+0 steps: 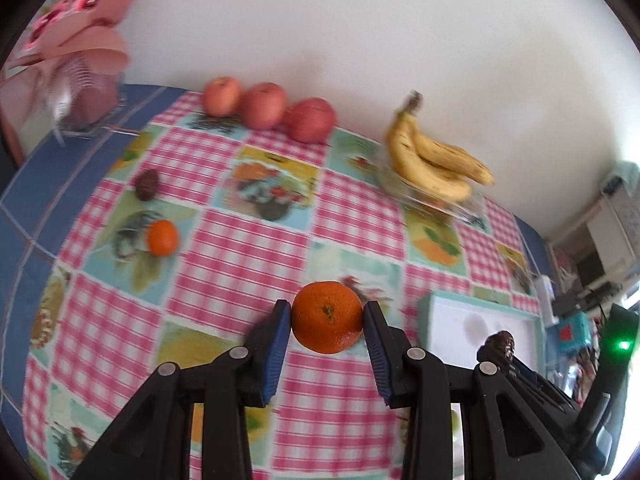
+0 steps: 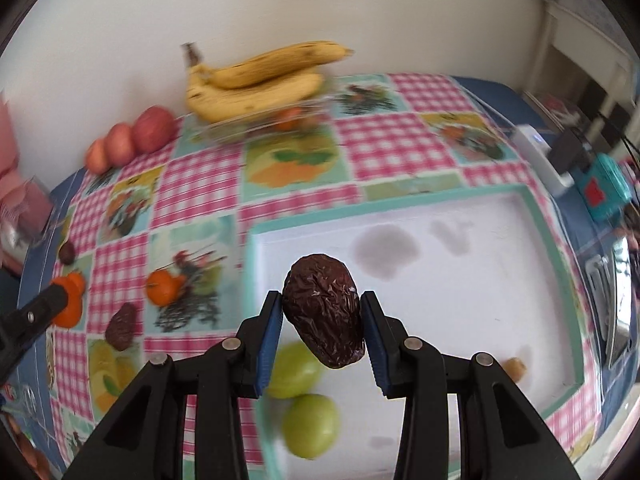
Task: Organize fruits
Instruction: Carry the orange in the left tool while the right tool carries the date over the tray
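two grippers each held a fruit above the checked tablecloth (image 1: 224, 280). from the left gripper's own camera, the scene ran left to right: a pink bouquet (image 1: 76, 28) stood at the far left corner, a loose date (image 1: 147, 185) and a small tangerine (image 1: 162, 237) lay on the cloth well to the left of the tool, and three apples (image 1: 266, 106) sat in a row against the wall. the left gripper (image 1: 327, 322) was clamped on a tangerine in its grip (image 1: 327, 317), which sat squarely between the two blue pads, touching both, its stem end facing the camera. further right, bananas (image 1: 434, 158) rested in a clear dish (image 1: 448, 204) by the wall, and the white tray (image 1: 480, 316) with its teal rim lay just to the right of the tool.

from the right gripper's camera, left to right: the apples (image 2: 132, 138) stood far left, another date (image 2: 122, 326) and the small tangerine (image 2: 162, 287) lay on the cloth left of the tray (image 2: 460, 280). the right gripper (image 2: 322, 320) was closed on a wrinkled dark date in its grip (image 2: 324, 310), pinched between the pads and tilted, hanging over the tray's left part. two green fruits (image 2: 308, 426) lay in the tray just under the fingers, and a small brownish fruit (image 2: 516, 368), too blurred to name, lay near the tray's right edge.
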Tool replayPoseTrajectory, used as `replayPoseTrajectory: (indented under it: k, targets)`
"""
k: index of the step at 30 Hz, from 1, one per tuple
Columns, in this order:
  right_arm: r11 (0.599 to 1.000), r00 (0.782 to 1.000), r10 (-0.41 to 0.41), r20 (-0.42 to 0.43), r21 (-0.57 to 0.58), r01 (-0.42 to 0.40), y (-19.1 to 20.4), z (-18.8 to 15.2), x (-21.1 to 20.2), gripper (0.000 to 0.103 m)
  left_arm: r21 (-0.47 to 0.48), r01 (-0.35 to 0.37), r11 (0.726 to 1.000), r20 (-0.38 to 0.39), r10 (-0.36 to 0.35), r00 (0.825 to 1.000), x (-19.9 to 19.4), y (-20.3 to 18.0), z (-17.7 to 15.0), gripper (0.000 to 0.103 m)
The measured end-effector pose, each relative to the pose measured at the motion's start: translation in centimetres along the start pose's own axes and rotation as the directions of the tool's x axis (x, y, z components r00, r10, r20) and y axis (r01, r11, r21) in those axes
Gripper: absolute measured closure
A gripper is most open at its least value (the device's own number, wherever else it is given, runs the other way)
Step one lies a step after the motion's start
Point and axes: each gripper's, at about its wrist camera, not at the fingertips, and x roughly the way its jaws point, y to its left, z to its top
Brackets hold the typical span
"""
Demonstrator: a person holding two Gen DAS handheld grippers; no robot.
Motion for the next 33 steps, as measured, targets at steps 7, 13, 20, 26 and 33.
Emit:
replayPoseTrajectory:
  k: [7,13,20,26,33]
  targets:
    - [0.995,0.999,-0.036,0.007,0.094,0.035,-5.4,0.2,-0.6,0.062,0.107,0.102,0.989,-0.04,-0.098,0.994,1.2,-5.8,-1.8,0.063]
    - [0.985,0.998,-0.068,-0.002,0.156,0.067,-9.1,0.0,-0.5,0.062,0.233,0.162,0.959,-0.056,-0.153,0.987,3.6,-10.6,-3.8,0.063]
    - [0.976,0.996,-0.064,-0.058,0.207,0.075,-11.8,-0.9,1.8,0.062,0.301,0.168,0.939,-0.056,-0.159,0.986,6.1,-13.5,-5.0,0.063]
    - [0.973,0.994,-0.066,-0.092,0.214,0.084,-12.8,-1.3,3.5,0.062,0.327,0.149,0.933,-0.083,-0.129,0.988,8.5,-14.4,-5.9,0.063]
    - [0.969,0.991,-0.067,-0.112,0.231,0.092,-13.5,-1.7,4.2,0.062,0.332,0.132,0.934,-0.123,-0.095,0.988,10.7,-14.3,-6.6,0.063]
